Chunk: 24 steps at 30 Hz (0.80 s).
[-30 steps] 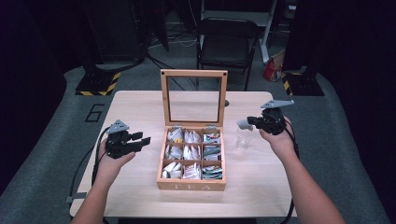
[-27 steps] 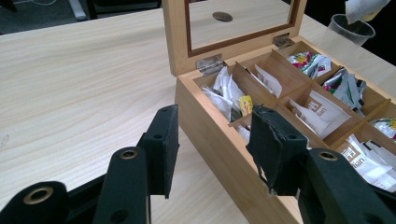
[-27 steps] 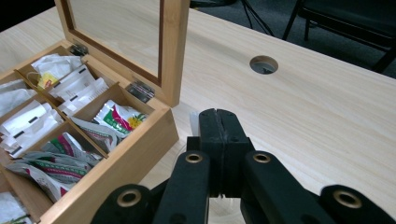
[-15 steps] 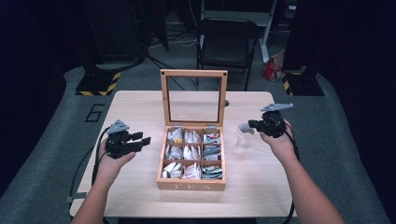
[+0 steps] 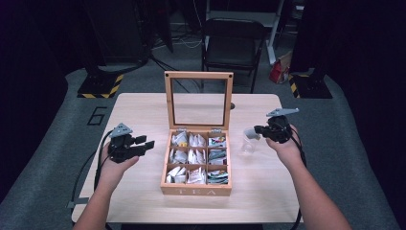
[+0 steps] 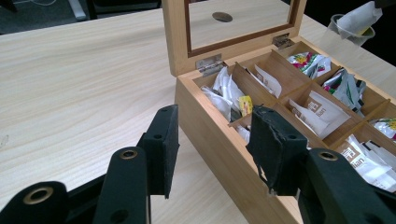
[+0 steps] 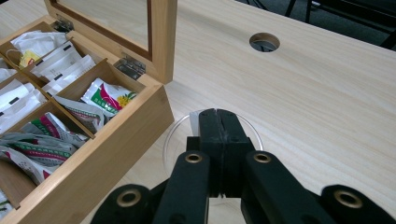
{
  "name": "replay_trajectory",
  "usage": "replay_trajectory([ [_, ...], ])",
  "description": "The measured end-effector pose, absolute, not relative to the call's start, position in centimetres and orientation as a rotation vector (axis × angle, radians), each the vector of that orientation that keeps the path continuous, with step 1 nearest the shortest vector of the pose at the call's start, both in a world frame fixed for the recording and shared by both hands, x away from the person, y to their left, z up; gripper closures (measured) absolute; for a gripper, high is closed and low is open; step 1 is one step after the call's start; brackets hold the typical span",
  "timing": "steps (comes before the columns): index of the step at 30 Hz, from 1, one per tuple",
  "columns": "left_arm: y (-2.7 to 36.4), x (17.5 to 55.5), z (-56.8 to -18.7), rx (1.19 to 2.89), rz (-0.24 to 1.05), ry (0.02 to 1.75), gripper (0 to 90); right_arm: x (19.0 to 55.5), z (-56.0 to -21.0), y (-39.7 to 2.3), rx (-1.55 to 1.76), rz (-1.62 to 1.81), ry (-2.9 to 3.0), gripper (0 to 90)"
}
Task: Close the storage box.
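Holding claw: right gripper (image 5: 258,130), its 2 jaws clenched flat together on the top of a tea sachet (image 6: 359,18); in the right gripper view the pads meet with no gap.
Sachet: white, hanging from the tips with its long axis near upright, lower end dipping into the cup's mouth as seen from the left gripper view.
Cup (image 5: 247,143): clear plastic, upright on the table (image 5: 143,110), directly beneath the right gripper's tips and a little ahead of them; its rim rings the jaw tips in the right gripper view.
Key relation: the cup lies straight below the held sachet, so the coming move looks like a short drop or a release, with little sideways travel needed.
Tea box (image 5: 196,189): lid up, 9 compartments of sachets, just beside the cup on the side away from the right hand.
Idle claw: left gripper (image 5: 146,143), jaws released and apart with nothing between them, hovering beyond the box's far side, well apart from the cup.
Nearer hand: the right, by a wide margin.
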<state>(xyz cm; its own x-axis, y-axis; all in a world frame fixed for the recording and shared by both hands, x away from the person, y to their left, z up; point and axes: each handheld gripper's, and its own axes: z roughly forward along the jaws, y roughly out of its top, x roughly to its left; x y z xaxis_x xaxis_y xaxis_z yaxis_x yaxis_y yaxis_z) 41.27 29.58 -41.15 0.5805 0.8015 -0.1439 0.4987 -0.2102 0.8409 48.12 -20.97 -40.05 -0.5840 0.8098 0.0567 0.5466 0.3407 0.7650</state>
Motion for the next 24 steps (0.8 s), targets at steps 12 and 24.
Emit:
replay_trajectory([
  [12,29.63,41.26,-41.11,1.871,0.404,1.053,52.4,48.28,-40.44,-20.87,1.210,1.078,2.295,90.0],
  [24,29.74,41.20,-41.03,1.863,0.409,1.054,52.4,48.64,-40.96,-20.25,1.221,1.075,2.310,85.9],
])
